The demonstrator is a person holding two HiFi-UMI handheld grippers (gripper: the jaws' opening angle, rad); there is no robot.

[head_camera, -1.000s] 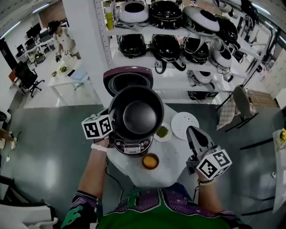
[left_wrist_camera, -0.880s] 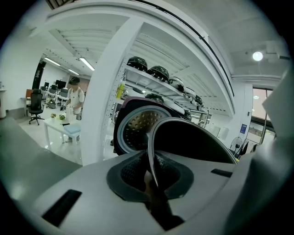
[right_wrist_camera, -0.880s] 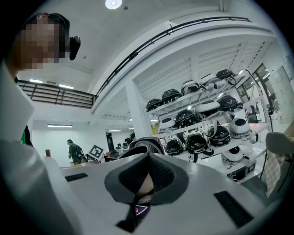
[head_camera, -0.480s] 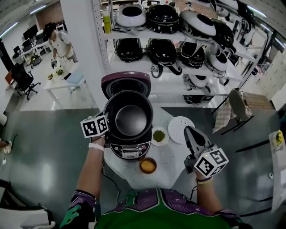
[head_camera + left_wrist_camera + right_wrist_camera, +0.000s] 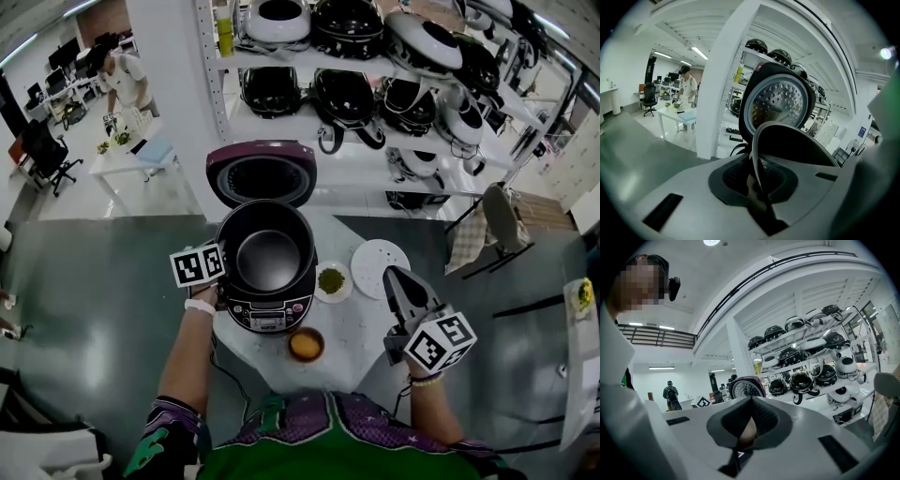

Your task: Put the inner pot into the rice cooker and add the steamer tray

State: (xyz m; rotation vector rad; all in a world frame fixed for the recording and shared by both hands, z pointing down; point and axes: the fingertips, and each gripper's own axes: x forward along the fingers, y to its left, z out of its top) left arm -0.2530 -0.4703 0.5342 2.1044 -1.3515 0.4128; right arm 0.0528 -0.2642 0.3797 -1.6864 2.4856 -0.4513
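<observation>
While the left gripper [image 5: 221, 281] pinches the rim of the inner pot [image 5: 267, 255], the right gripper [image 5: 394, 277] hangs closed, empty. The steamer tray [image 5: 370, 257] lies just ahead of it.

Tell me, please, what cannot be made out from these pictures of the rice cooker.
Head view: the marker cube hides where the left tongs grip the inner pot.
Head view: the pot's rim hides whether it sits fully in the rice cooker.
Head view: the green contents of the small dish are too small to name.
Right gripper view: the body of the right tongs hides the steamer tray.
</observation>
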